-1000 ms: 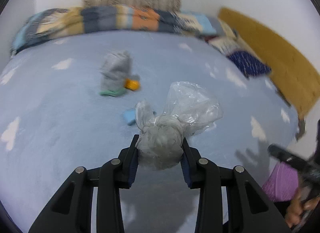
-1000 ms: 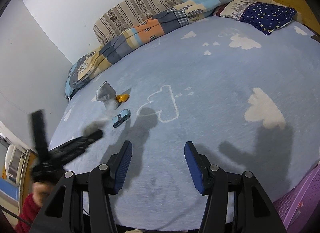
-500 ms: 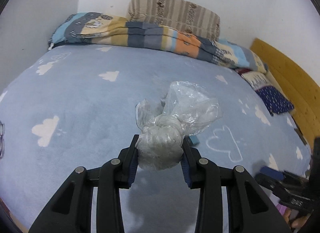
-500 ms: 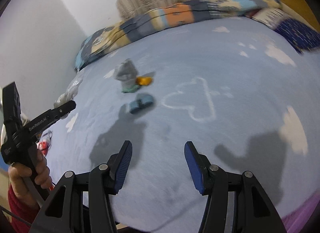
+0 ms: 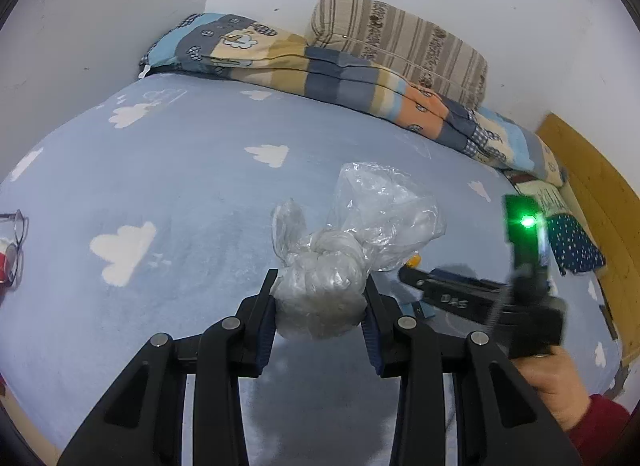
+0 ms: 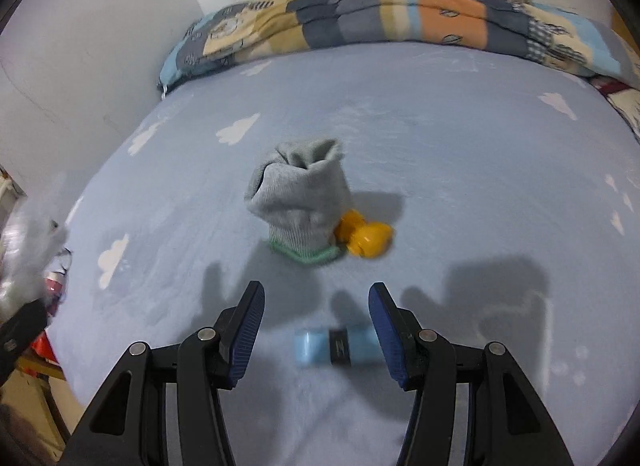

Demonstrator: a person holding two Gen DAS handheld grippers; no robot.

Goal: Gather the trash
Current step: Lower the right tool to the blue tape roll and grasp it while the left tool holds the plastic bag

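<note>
Left wrist view: left tool (image 5: pixel 320 310) pinches a knotted clear plastic bag (image 5: pixel 324 290) w/ crumpled stuff inside, held above a blue cloud-print bed (image 5: pixel 180 169). Right wrist view: right tool (image 6: pixel 316 322) is spread and empty, its pads either side of a small blue roll (image 6: pixel 336 346) lying on the bed — not pressing it. Beyond lie a grey sock (image 6: pixel 300 205) and a yellow piece (image 6: pixel 364 240), touching. Step, by my read: picking up the roll; next — lower, then close. No bin visible.
</note>
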